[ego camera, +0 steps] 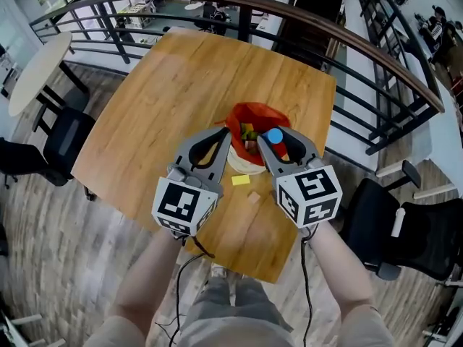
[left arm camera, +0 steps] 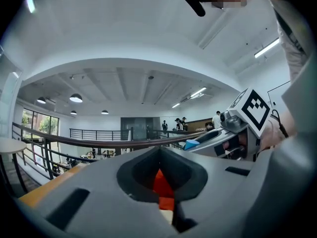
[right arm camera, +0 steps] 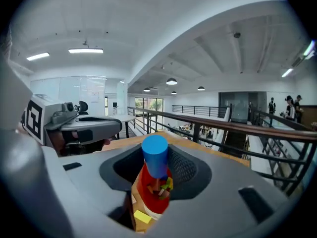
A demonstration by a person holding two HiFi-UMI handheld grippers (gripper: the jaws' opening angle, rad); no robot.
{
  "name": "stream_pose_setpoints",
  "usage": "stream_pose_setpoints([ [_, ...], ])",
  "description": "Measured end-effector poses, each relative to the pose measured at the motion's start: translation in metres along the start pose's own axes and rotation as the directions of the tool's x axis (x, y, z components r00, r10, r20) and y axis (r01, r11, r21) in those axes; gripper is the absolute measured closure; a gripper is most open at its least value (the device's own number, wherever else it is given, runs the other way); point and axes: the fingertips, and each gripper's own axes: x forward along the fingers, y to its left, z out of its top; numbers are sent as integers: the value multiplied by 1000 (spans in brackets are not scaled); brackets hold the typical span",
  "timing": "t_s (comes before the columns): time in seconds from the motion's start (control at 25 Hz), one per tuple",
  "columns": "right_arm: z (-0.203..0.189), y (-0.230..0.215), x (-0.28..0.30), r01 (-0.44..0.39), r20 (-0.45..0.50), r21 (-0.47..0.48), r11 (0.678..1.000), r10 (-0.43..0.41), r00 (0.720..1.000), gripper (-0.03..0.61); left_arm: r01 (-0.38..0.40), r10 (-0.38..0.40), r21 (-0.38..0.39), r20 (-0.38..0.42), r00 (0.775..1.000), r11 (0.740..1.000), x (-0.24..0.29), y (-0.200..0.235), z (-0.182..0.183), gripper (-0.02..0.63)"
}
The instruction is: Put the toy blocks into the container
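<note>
A red container (ego camera: 249, 116) with a white base stands on the wooden table (ego camera: 181, 85) and holds several coloured blocks. My right gripper (ego camera: 273, 142) is shut on a blue cylinder block (ego camera: 274, 136), which hangs just over the container's right side. In the right gripper view the cylinder (right arm camera: 155, 155) stands upright between the jaws, above the container (right arm camera: 148, 195). My left gripper (ego camera: 226, 137) hovers at the container's left rim, jaws together and empty; through them a strip of the red container (left arm camera: 161, 185) shows. A yellow block (ego camera: 240, 181) and a tan block (ego camera: 253, 197) lie on the table nearer me.
The table's near edge (ego camera: 239, 270) runs just under my forearms. A curved railing (ego camera: 376, 56) passes behind the table. Black chairs stand at the left (ego camera: 61, 147) and right (ego camera: 412, 230), and a round white table (ego camera: 36, 67) at the far left.
</note>
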Motion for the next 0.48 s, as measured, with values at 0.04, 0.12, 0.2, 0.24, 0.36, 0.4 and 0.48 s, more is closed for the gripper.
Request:
stream_pose_setpoints([
  [0.04,-7,-2,7,-2,-20,20,1000,2,1000,426,1,-1,-9,-14,1000,1000,3,2,-9,603],
  [0.12,-20,-5,20,3,-58,39,999,-1,998,426,0,-1,-26,-38,999,1000,10,6,-25,603],
  [0.2,-31,-8,31,7,-98,36,999,-4,995,426,-3,0,-47,-64,998,999,16,9,-40,603],
  [0.24,-38,-8,34,6,-119,35,999,-2,993,426,-3,-1,-57,-75,997,998,17,10,-47,603],
  [0.36,-57,-10,41,4,-174,40,999,3,985,426,-3,-5,-80,-103,995,997,21,9,-65,603],
  [0.4,-62,-12,43,6,-191,41,999,2,982,426,-3,-7,-87,-112,994,996,22,9,-70,603],
  [0.48,-70,-14,45,11,-217,42,999,-1,976,426,-4,-9,-98,-133,991,995,24,8,-80,603],
])
